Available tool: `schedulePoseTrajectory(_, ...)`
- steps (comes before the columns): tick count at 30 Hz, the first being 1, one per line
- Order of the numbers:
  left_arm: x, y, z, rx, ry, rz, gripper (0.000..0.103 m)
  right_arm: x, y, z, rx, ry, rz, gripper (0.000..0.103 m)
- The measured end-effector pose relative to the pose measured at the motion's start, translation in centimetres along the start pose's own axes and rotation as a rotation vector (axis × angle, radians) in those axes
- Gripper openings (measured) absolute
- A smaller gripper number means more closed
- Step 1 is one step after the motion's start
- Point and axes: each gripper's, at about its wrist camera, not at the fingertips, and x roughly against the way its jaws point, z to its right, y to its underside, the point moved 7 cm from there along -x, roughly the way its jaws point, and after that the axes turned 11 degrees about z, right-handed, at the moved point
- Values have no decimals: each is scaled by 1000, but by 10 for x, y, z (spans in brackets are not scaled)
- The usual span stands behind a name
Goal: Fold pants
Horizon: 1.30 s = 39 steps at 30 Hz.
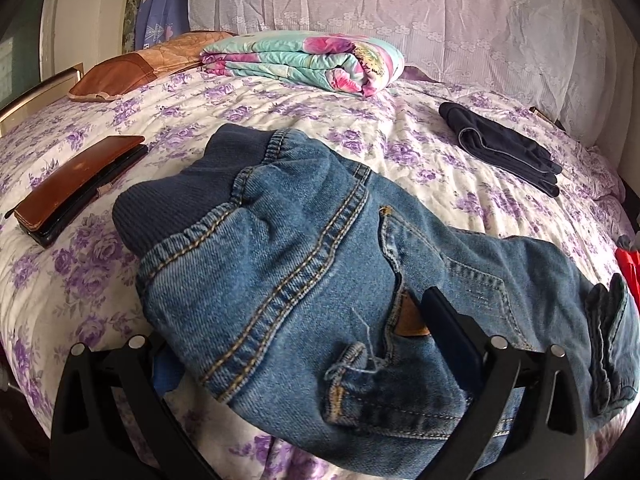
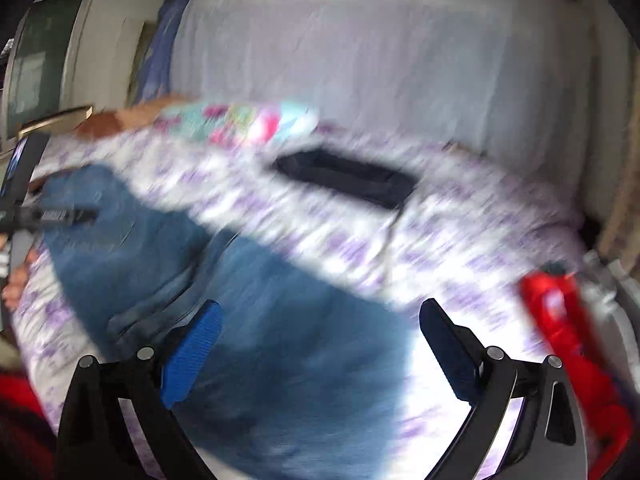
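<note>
1. The jeans [image 1: 320, 280] lay bunched on the bed [image 1: 60, 280], waistband toward 11 o'clock in the left wrist view.
2. The left gripper [image 1: 296, 344] was spread wide, denim draped over the gap; its left finger was hidden under the fabric, so whether it pinched anything could not be told.
3. The right gripper [image 2: 320, 340] stood wide apart and held nothing, above the blurred denim.
4. A folded dark garment [image 1: 504, 148] sat at 2 o'clock, a floral quilt [image 1: 304, 60] at 12, and a brown wallet [image 1: 80, 184] at 9.
</note>
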Motion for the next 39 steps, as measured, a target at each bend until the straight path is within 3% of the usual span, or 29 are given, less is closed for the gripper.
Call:
schedulePoseTrajectory(2, 0, 0, 0, 0, -2, 1, 99, 2, -5, 27, 27, 104, 9, 99)
schedulePoseTrajectory(4, 0, 0, -1, 2, -2, 2, 99, -2, 4, 46, 31, 147, -31, 99)
schedulePoseTrajectory(9, 0, 0, -1, -1, -3, 2, 99, -28, 51, 36, 85, 82, -235, 99)
schedulePoseTrajectory(14, 1, 0, 0, 0, 0, 4, 99, -19, 43, 24, 143, 99, -161, 99)
schedulePoseTrajectory(17, 1, 0, 0, -2, -2, 4, 99, 9, 27, 24, 112, 66, -11, 99)
schedulePoseTrajectory(19, 1, 0, -1, -1, -2, 4, 99, 21, 22, 26, 64, -2, 58, 99)
schedulePoseTrajectory(21, 1, -1, 0, 1, -2, 3, 99, 22, 22, 30, 23, -52, 56, 99)
schedulePoseTrajectory(28, 4, -1, 0, 0, -2, 6, 98, 4, 29, 33, 5, -38, -35, 99)
schedulePoseTrajectory(31, 5, -4, -4, 55, 57, 0, 97, 8, 28, 33, -10, -39, -21, 99)
schedulePoseTrajectory(35, 10, -11, -23, 266, 242, -32, 95, 8, 29, 37, -36, -38, -19, 99)
schedulePoseTrajectory(37, 11, -13, -37, 373, 317, -60, 86, 8, 29, 37, -44, -38, -24, 99)
schedulePoseTrajectory(39, 12, -12, -42, 419, 340, -74, 74, 7, 30, 37, -44, -39, -28, 99)
